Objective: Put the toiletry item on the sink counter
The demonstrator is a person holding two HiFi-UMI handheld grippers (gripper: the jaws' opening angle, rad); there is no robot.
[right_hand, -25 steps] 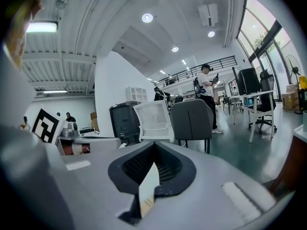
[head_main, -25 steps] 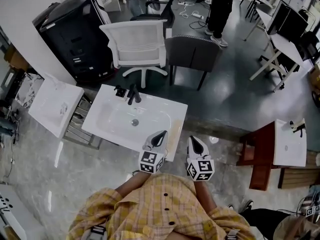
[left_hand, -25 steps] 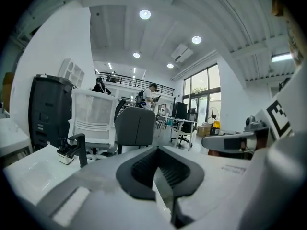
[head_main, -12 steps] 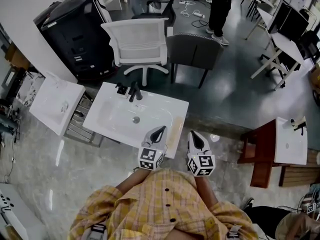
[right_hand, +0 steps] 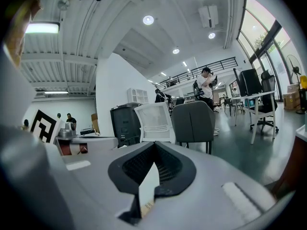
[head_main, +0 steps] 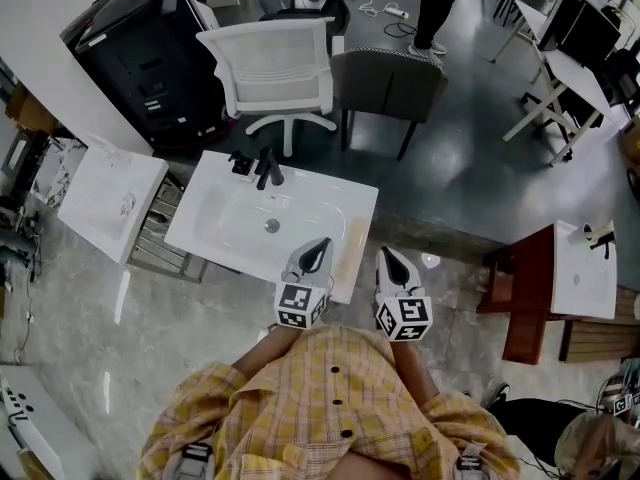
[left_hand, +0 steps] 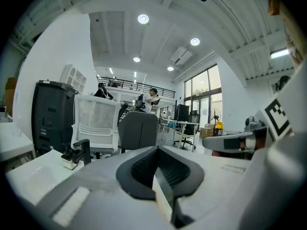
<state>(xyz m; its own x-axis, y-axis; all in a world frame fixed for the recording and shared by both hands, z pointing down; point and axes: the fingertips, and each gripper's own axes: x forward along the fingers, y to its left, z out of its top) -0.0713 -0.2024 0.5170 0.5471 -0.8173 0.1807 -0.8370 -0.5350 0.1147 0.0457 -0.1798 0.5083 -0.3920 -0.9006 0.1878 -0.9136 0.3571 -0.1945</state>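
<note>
Both tools are closed, nothing gripped: left tool (head_main: 322, 244), right tool (head_main: 386, 256). Pale strip (head_main: 346, 248) lies on the sink surface (head_main: 195, 236), 3 o'clock edge, 12 o'clock of the left tool. Looks light, stiff, slim; I'd pinch it mid-length.

On my head feed, the person wears a yellow plaid shirt (head_main: 330, 398) crossed with faint pink and grey lines, with small dark buttons (head_main: 333, 370) down the front. The left claw (head_main: 322, 242) and right claw (head_main: 386, 252) are pale grey tapering shells with black inner faces. Behind each sits a white cube printed with black square markers: left cube (head_main: 301, 305), right cube (head_main: 404, 319). My claw cameras show broad matte grey bodies, ribbed black pads (left_hand: 141, 169) forming a V, and a pale rectangular patch (right_hand: 237, 195) set into the grey.
</note>
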